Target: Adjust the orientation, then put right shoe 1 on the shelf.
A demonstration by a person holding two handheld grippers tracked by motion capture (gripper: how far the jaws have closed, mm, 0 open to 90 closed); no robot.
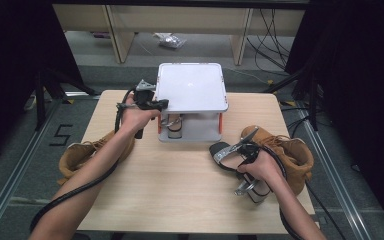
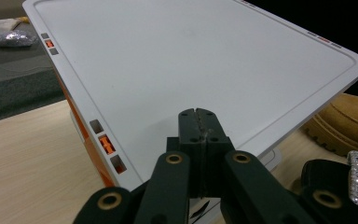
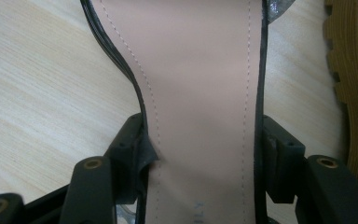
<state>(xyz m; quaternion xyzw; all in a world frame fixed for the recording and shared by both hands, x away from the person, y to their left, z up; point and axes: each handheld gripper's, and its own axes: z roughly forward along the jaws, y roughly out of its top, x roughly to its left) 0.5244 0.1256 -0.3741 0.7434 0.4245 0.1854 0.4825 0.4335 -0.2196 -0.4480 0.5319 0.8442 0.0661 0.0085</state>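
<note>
On table, R side: we see R gripper point(image 1: 240, 150) clamped across a black sandal point(image 3: 200, 93), jaws wide on both edges of its pink insole.
Sandal pos: toe pokes out past jaws, just beside tan boot point(image 1: 285, 150), sole above wood table point(image 1: 180, 190).
L gripper point(image 2: 199, 122): jaws pressed together, nothing btwn them, tips over front edge of white rack top point(image 2: 191, 60).
L side: 2nd tan boot point(image 1: 80, 155) under our L forearm.

Your left gripper point(image 1: 163, 103) is reaching forward with its jaws pressed together. Your right gripper point(image 1: 228, 151) is angling inward, its jaws clamping something wide.
</note>
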